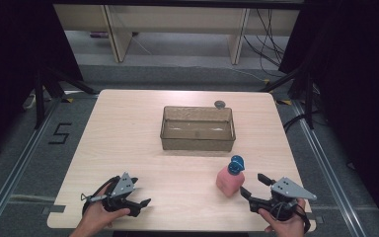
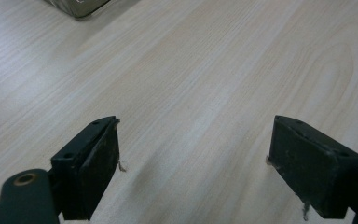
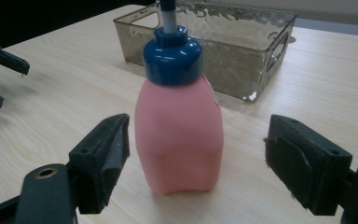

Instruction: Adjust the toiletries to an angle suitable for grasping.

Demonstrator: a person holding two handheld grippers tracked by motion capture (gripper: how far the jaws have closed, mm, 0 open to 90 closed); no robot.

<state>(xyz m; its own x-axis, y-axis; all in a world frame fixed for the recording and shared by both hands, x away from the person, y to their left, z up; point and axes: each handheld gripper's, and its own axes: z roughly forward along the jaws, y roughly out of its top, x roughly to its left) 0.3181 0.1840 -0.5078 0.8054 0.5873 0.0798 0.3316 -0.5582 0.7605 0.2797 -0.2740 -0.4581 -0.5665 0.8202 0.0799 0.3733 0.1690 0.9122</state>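
**A:** Largest item first?

**B:** Counter (image 1: pixel 128 133), pale wood grain, carrying everything else.

**A:** Next?

**B:** Tray (image 1: pixel 197 128), smoky clear plastic, rectangular, empty as far as could be seen, set at mid-counter toward the far side. A small round dark object (image 1: pixel 220 103) lay just behind its far right corner; too small to identify.

**A:** Then the bottle?

**B:** Bottle (image 3: pixel 179 133), pink body, blue cap with a pump stem, standing upright so its long axis ran vertical. It stood on the near right part of the counter, between the tray and the person's right hand, apart from the tray.

**A:** And the tools?

**B:** Right hand-held gripper (image 1: pixel 252 186): jaws spread wide, holding nothing, aimed at the bottle. In the right gripper view the bottle stood straight ahead, centred between the two jaws but touching neither. Left hand-held gripper (image 1: pixel 139 196): jaws likewise wide apart and empty, bare counter between them, resting at the near left, well apart from the bottle.

**A:** Which was nearer?

**B:** The right, plainly. By my judgement a short push forward would have bracketed the bottle's body.
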